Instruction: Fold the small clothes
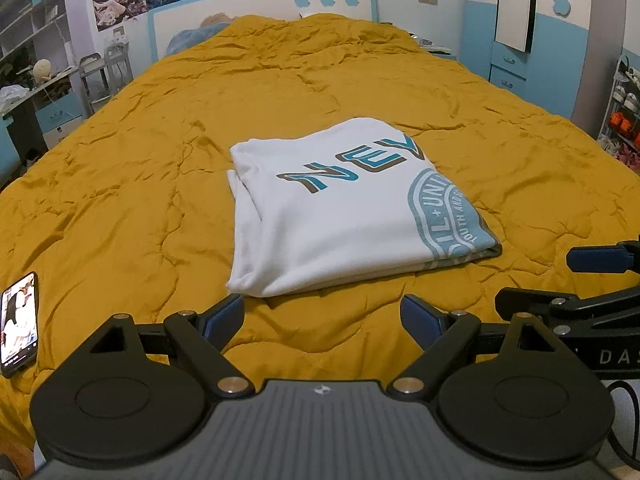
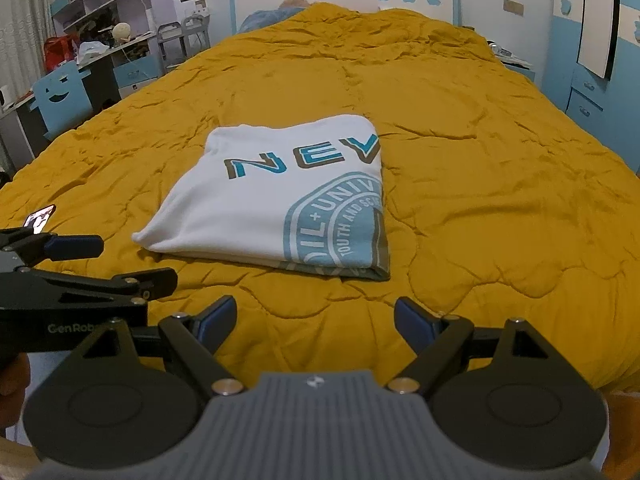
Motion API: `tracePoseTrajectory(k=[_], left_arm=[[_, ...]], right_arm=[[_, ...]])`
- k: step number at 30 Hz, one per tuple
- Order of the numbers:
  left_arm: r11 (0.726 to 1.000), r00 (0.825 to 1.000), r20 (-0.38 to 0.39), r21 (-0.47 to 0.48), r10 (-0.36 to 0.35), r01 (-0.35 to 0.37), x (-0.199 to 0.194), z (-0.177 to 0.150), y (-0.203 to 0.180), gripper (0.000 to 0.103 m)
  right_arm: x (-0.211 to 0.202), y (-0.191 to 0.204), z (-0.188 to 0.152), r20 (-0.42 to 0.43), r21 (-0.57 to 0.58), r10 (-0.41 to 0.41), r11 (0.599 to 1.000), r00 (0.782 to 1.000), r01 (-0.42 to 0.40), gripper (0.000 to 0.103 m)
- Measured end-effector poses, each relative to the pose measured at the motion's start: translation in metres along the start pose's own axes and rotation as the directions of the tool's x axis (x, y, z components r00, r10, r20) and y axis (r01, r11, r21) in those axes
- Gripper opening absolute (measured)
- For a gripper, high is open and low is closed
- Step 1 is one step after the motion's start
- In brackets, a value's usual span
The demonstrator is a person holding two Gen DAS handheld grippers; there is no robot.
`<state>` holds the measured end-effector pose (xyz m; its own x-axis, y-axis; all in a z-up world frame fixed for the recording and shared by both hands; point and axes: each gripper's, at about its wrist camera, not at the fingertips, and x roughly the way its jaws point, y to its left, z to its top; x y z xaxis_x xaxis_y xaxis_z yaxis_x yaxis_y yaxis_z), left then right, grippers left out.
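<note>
A desk stands left of the bed. A phone lies on the mustard quilt; the folded white T-shirt rests mid-bed. Left gripper and right gripper hover, fingers spread, empty. Blue wardrobe stands right.

Left tongs and right tongs gape (both empty), side by side.
</note>
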<state>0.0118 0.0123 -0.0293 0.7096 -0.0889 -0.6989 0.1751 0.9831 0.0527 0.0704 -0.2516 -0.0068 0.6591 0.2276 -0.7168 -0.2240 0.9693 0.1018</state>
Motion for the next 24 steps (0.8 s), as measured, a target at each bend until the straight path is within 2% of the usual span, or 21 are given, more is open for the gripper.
tracePoseTrajectory(k=[24], left_arm=[[1.0, 1.0, 0.002, 0.0, 0.0, 0.0, -0.0007, 0.0001, 0.0011, 0.102]], right_arm=[[-0.0008, -0.0003, 0.0011, 0.003, 0.0, -0.005, 1.0, 1.0, 0.005, 0.082]])
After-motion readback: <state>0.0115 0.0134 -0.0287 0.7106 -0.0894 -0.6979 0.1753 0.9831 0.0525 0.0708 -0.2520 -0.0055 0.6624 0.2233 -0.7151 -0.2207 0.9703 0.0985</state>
